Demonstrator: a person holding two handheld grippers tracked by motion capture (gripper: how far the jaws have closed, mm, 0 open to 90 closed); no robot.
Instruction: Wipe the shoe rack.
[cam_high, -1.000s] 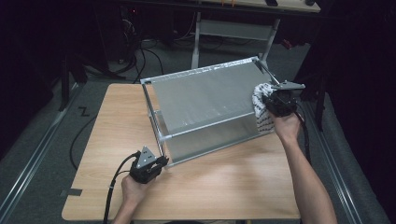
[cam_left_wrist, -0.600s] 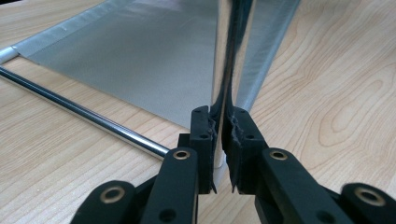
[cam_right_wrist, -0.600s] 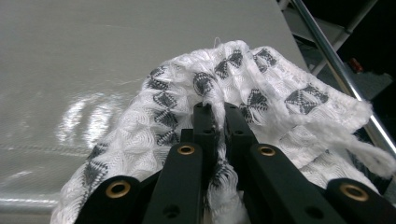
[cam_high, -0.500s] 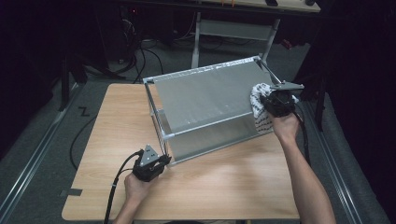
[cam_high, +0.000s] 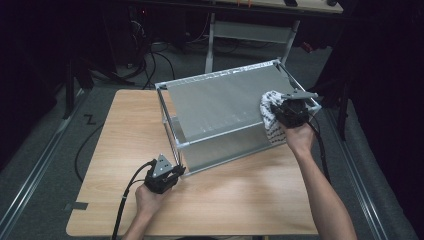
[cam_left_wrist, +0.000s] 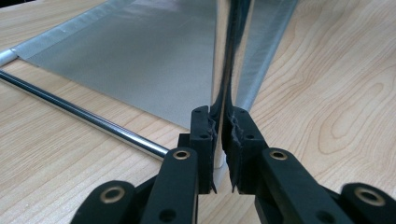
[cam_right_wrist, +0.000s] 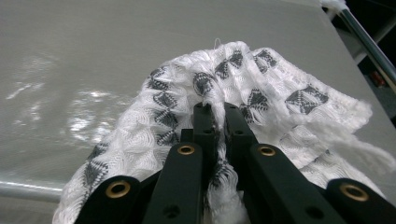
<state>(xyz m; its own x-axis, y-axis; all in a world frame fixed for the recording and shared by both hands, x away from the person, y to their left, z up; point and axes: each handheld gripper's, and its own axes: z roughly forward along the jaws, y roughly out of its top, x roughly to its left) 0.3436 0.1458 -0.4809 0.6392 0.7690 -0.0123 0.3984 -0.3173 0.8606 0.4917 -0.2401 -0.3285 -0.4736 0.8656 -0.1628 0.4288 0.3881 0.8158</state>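
Nearest, at about 7 o'clock on the wooden table (cam_high: 125, 150): left gripper (cam_high: 176, 170), jaws pinched together on the near corner post (cam_left_wrist: 223, 93) of the metal rack (cam_high: 220, 107), bracing it. In the left gripper view, pads squeezing the thin upright from both sides, chrome base rail (cam_left_wrist: 84, 116) running off toward 10 o'clock, bright lower panel (cam_left_wrist: 140, 51) lying beyond.

Farther, toward 2 o'clock: right gripper (cam_high: 280, 107), clamped on a bunched white cloth (cam_high: 270, 120) with a dark diamond pattern, pressed against the rack's sloping top shelf (cam_high: 215, 100) near its right edge. In the right gripper view, jaws nearly closed with a fold of the cloth (cam_right_wrist: 224, 107) gathered between them, the rest spilling out to both sides over the dull grey sheet (cam_right_wrist: 93, 56); faint streaks of glare at 9 o'clock on that sheet.

Judged handling: cloth soft, light, loosely woven and fraying at the edge, likely to slip out or bunch unless gripped through a thick fold, as now. Rack probably light and thin-walled, stiff along its rods, prone to skating on the smooth tabletop under a sideways push, hence worth pinning at a corner post rather than on the sheet. Shelf surface smooth and likely slippery under the cloth; moderate downward pressure probably enough.
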